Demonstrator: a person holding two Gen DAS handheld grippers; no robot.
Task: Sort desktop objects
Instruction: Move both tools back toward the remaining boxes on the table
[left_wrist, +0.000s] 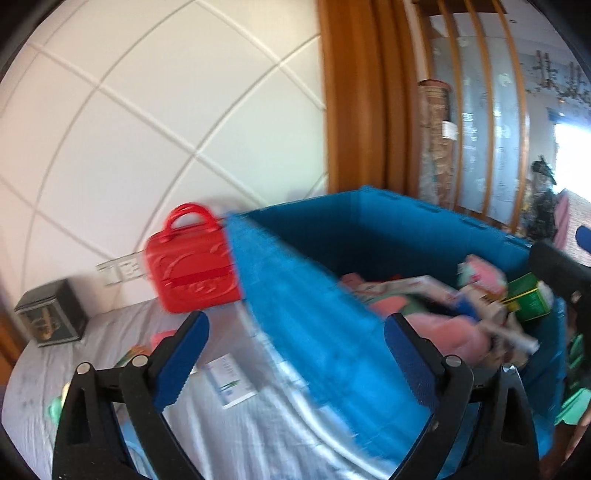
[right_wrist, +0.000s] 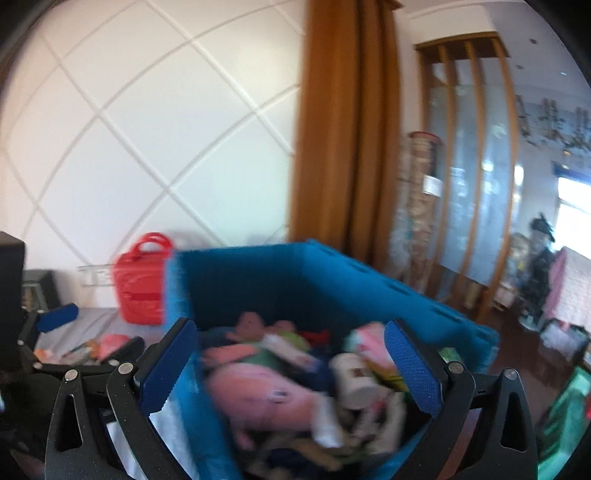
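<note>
Blue plastic fills both views: the blue crate (left_wrist: 314, 295) sits on the cloth-covered worktop (left_wrist: 240, 443), heaped with soft toys and cartons, and both grippers hang over it with nothing in them. The left gripper (left_wrist: 295, 354) has its jaws spread wide over the crate's near wall, empty. The right gripper (right_wrist: 291, 365) is spread just as wide, right above the heap.

Between the right jaws lies the pink plush toy (right_wrist: 258, 398), and just beside it a white cylinder container (right_wrist: 354, 376). The plush looks light and squashy, so I'd say a pinch across its fat middle would hold; it won't slip or break. The cylinder looks stiff and smooth, likely to roll, so it's best taken across its body. A green box (left_wrist: 528, 299) lies at the crate's far side, well right of the left jaws.

Outside the crate, a red toy case (left_wrist: 192, 266) stands against the crate's far-left corner, beyond the left jaws. It appears to be rigid moulded plastic, probably light, and the twin handles on top are the obvious hold. A white card (left_wrist: 231, 380) lies flat on the cloth between the left jaws, thin and awkward to pick up.
</note>
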